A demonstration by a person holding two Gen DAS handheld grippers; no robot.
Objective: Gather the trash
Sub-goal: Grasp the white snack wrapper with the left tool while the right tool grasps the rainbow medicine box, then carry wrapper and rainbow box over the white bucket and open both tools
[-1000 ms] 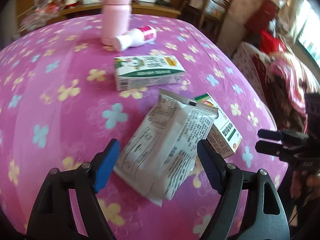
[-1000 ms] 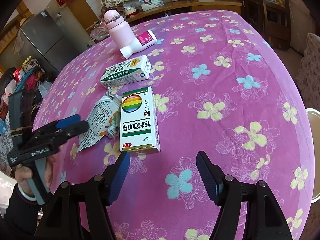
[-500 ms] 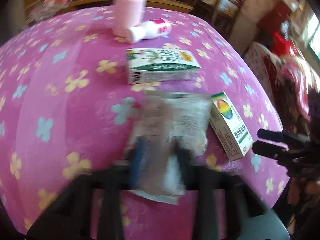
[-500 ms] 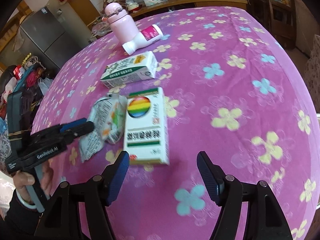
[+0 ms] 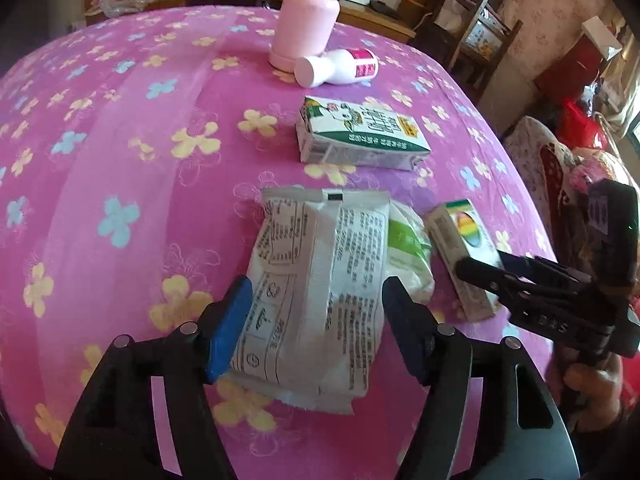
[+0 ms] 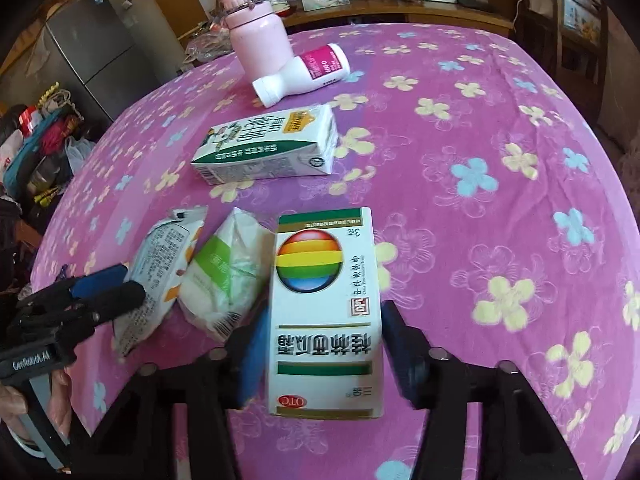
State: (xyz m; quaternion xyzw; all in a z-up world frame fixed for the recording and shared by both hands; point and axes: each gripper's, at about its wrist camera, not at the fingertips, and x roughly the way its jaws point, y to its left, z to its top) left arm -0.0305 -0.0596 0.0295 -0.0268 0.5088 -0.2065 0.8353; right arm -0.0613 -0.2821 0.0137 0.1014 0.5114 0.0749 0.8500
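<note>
A white printed snack wrapper (image 5: pixel 316 296) lies on the pink flowered table. My left gripper (image 5: pixel 316 320) straddles its near end, jaws closed in to its sides. A second crumpled white-green wrapper (image 5: pixel 408 256) lies beside it, also in the right wrist view (image 6: pixel 228 276). A white medicine box with a rainbow ball (image 6: pixel 326 308) lies between the jaws of my right gripper (image 6: pixel 324 344), which press against its sides. The box also shows in the left wrist view (image 5: pixel 464 252).
A green-white milk carton (image 5: pixel 360 136) lies farther back. Behind it a white bottle with a magenta label (image 5: pixel 340 68) lies on its side against an upright pink flask (image 5: pixel 306 20). Chairs and furniture stand beyond the table's far edge.
Both grippers moved forward over their items and narrowed their jaws. The left one now flanks the wrapper; the right one now flanks the medicine box.
</note>
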